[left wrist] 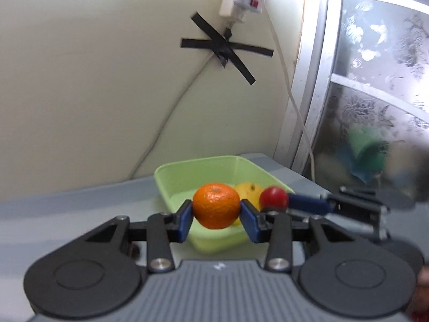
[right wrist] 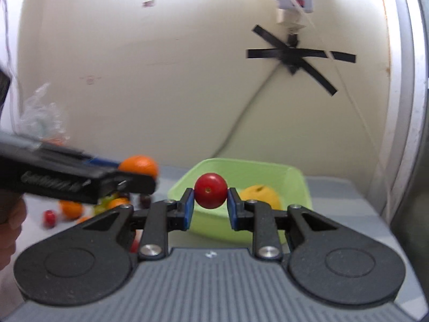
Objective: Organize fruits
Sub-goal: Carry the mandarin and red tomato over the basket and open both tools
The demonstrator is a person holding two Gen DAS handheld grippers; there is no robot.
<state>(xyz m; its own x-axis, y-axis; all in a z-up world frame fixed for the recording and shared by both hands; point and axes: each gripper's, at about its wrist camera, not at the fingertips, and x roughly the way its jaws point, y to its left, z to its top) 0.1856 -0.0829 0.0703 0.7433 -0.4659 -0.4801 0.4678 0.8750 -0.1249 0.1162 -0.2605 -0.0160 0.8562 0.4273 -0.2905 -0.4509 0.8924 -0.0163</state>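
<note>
The left claw (left wrist: 216,206) is closed on an orange (left wrist: 216,205), the right claw (right wrist: 210,194) on a small red fruit (right wrist: 210,191); the green tub (right wrist: 268,171) with one yellow fruit (right wrist: 261,194) sits just beyond both claws.

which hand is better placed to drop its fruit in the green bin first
Probably right: the right gripper holds the red fruit at the green bin, beside the yellow fruit. The left gripper with the orange looks further back.
</note>
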